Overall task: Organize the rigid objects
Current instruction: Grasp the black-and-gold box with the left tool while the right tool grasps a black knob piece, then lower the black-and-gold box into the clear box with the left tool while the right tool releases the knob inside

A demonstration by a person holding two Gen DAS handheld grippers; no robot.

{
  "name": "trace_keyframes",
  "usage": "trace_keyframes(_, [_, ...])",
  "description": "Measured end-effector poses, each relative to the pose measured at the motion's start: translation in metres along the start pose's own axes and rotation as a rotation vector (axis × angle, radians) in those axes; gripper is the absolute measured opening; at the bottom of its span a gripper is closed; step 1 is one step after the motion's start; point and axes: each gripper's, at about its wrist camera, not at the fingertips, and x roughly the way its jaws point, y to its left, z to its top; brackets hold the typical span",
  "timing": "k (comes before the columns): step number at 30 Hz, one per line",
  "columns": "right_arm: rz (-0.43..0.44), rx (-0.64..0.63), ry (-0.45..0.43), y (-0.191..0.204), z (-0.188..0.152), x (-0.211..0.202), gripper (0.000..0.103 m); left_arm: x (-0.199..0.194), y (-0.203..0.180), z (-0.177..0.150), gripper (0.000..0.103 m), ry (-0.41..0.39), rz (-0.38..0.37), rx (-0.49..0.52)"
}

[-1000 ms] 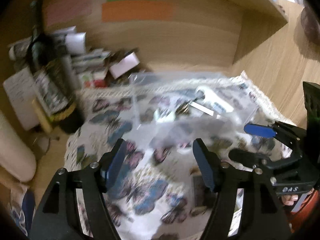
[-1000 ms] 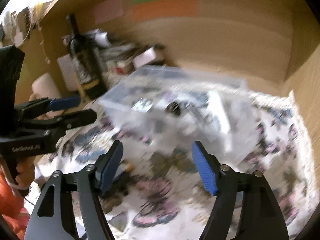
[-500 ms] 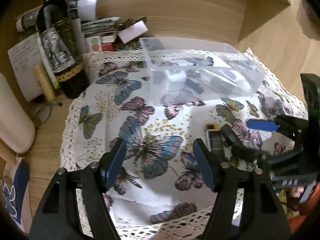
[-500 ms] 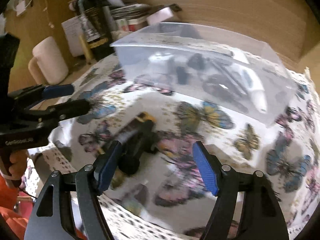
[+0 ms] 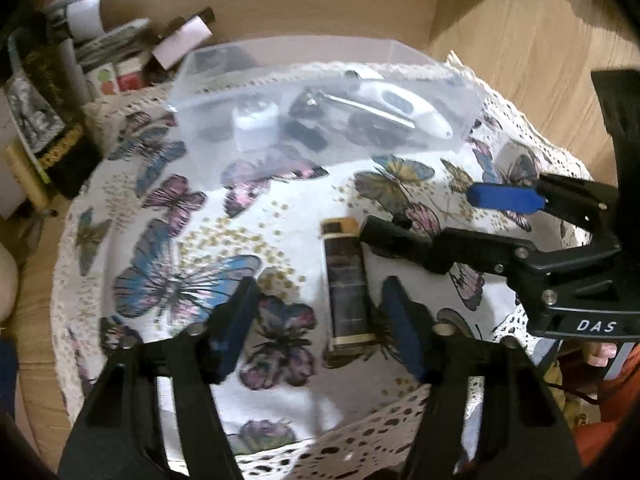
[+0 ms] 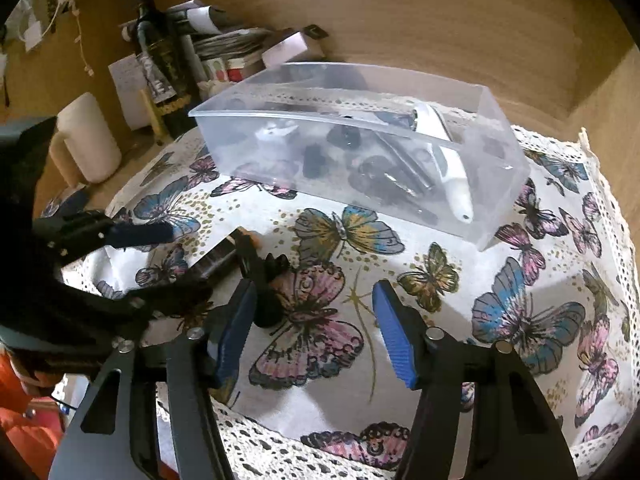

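A dark rectangular lighter with gold ends (image 5: pixel 347 280) lies on the butterfly tablecloth (image 5: pixel 192 232), just inside my left gripper's right finger. My left gripper (image 5: pixel 316 312) is open above the cloth. My right gripper (image 6: pixel 314 320) is open and empty; in the left wrist view (image 5: pixel 424 216) it comes in from the right, its lower finger touching the lighter's top right. The lighter is partly hidden in the right wrist view (image 6: pixel 216 258). A clear plastic box (image 6: pixel 360 152) behind holds a white thermometer (image 6: pixel 448 160) and several dark small items.
A dark wine bottle (image 6: pixel 160 64), papers and small boxes (image 5: pixel 120 52) crowd the back left corner. A white mug (image 6: pixel 86 140) stands at the left. Wooden walls enclose the back and right. The cloth's lace edge (image 6: pixel 304 456) hangs at the front.
Both grippers have come down and forward toward the cloth. The lighter now lies between my left fingers' reach, and my right gripper's lower finger has reached it.
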Motion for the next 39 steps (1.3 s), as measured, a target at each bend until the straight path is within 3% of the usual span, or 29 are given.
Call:
trace_keyframes(2, [0.018,-0.006,0.003,0.003,0.002,0.002,0.052,0.002,-0.004,0.000,0.048,-0.005,0.024,0.017])
trace_keyframes(4, [0.031,-0.020,0.005,0.006,0.003,0.004,0.052,0.002,-0.005,0.000,0.026,-0.010,0.023,0.027])
trace_keyframes(5, [0.036,-0.026,0.007,0.008,0.004,0.006,0.052,0.001,-0.005,0.000,0.023,-0.011,0.021,0.028])
trace_keyframes(14, [0.082,-0.093,0.064,0.024,0.012,0.030,0.051,-0.007,0.010,-0.002,0.022,-0.029,0.046,-0.016])
trace_keyframes(18, [0.059,-0.110,0.079,0.030,0.014,0.039,0.026,-0.014,0.017,-0.002,0.022,-0.050,0.058,-0.034])
trace_keyframes(20, [0.068,-0.106,0.076,0.029,0.016,0.039,0.022,-0.017,0.018,-0.001,0.022,-0.064,0.064,-0.033])
trace_keyframes(28, [0.048,-0.063,-0.002,0.019,0.021,0.014,0.022,-0.037,0.016,0.012,0.022,-0.138,0.073,-0.031])
trace_keyframes(39, [-0.064,-0.027,-0.199,-0.014,0.052,-0.046,0.022,-0.067,0.018,0.055,0.023,-0.281,0.084,-0.045])
